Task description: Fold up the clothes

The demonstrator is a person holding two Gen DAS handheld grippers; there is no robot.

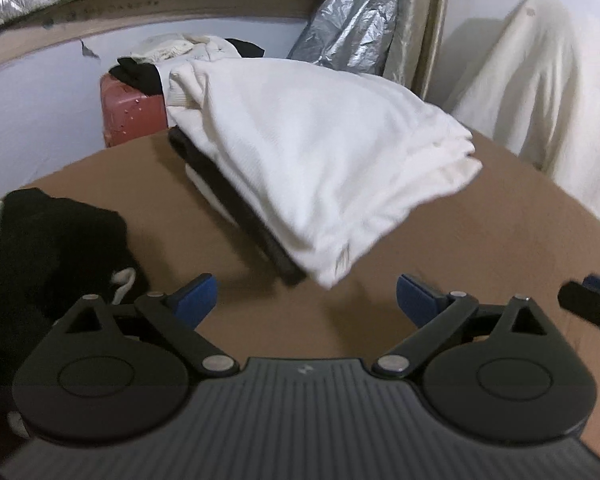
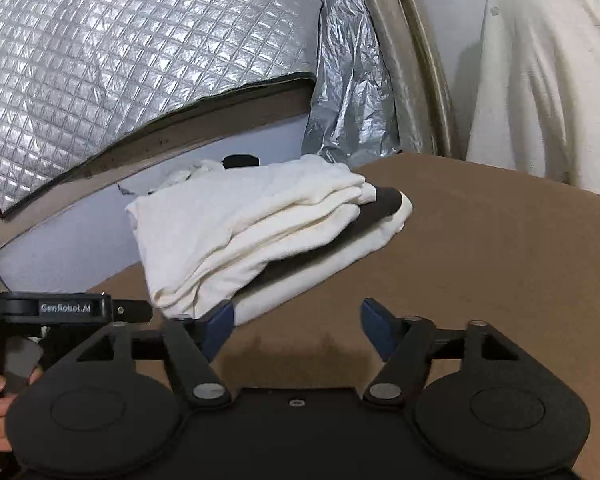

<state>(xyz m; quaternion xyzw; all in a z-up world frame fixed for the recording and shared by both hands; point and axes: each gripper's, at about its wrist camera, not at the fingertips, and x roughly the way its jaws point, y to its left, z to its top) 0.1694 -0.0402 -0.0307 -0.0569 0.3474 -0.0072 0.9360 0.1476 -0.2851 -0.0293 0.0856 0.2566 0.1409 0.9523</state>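
Left gripper: jaws spread wide, nothing between them.
Black garment: heaped at table's left edge.
Folded stack: white top over dark layer, mid-table.
Right gripper: jaws wide apart, empty, just short of the stack.

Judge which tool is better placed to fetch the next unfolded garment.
Left, probably. The crumpled black garment lies just beside the left tool, whose jaws stand open and empty. The right tool, also open and empty, faces only the folded white stack on the brown table.
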